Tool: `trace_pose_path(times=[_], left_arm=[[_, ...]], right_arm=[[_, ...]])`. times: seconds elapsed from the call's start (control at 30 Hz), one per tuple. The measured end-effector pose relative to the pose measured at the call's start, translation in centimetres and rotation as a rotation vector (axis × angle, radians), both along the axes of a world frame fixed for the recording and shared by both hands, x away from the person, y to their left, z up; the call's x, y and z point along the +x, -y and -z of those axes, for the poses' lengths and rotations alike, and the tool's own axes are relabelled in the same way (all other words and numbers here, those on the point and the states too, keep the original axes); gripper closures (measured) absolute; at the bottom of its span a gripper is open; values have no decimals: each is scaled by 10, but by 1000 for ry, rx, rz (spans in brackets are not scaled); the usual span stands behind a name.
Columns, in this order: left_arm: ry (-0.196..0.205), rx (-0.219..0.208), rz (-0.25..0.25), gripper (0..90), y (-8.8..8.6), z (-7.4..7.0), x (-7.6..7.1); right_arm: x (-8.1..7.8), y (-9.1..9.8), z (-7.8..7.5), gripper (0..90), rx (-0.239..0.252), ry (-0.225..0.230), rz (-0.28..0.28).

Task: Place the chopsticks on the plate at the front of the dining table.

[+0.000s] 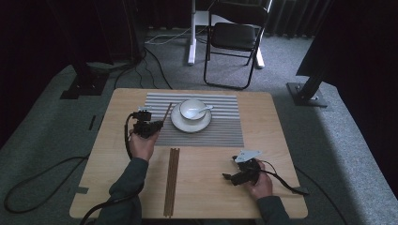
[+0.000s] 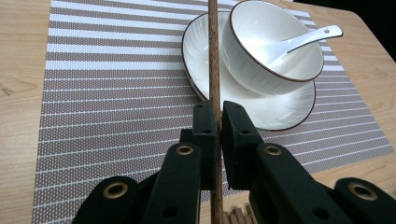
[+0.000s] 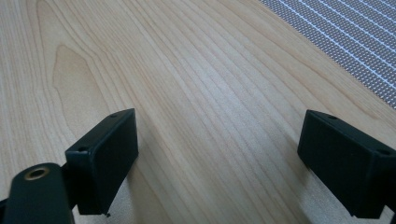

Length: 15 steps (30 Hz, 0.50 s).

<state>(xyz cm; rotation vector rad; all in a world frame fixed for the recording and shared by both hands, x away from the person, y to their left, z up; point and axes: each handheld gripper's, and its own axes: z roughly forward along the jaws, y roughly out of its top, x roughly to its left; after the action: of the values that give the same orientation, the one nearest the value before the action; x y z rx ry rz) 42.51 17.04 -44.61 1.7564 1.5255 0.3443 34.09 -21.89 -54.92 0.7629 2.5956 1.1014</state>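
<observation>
My left gripper (image 2: 218,122) is shut on a brown wooden chopstick (image 2: 214,56) that runs forward past the rim of a white plate (image 2: 285,111). On that plate stands a white bowl (image 2: 261,60) with a white spoon (image 2: 308,38) in it. Seen from above, the left gripper (image 1: 151,125) hovers over the left part of the striped placemat (image 1: 220,132), and the chopstick (image 1: 167,112) points toward the far side beside the plate (image 1: 178,123). My right gripper (image 3: 217,158) is open, with bare wood between its pads; from above, the right gripper (image 1: 232,172) rests low at the table's front right.
Several more chopsticks (image 1: 172,180) lie in a bundle on the wooden table (image 1: 277,140), between the two hands. A corner of the placemat (image 3: 355,42) lies ahead of the right gripper. A folding chair (image 1: 236,37) stands on the carpet beyond the table.
</observation>
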Motion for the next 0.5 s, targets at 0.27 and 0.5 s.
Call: trace_pose_path(times=[0.27, 0.5], left_arm=[[-1, -28, 7, 851, 2, 0, 5], [5, -22, 0, 851, 1, -3, 9]], right_arm=[[0, 0, 0, 116, 0, 0, 0], [0, 0, 0, 116, 0, 0, 0]])
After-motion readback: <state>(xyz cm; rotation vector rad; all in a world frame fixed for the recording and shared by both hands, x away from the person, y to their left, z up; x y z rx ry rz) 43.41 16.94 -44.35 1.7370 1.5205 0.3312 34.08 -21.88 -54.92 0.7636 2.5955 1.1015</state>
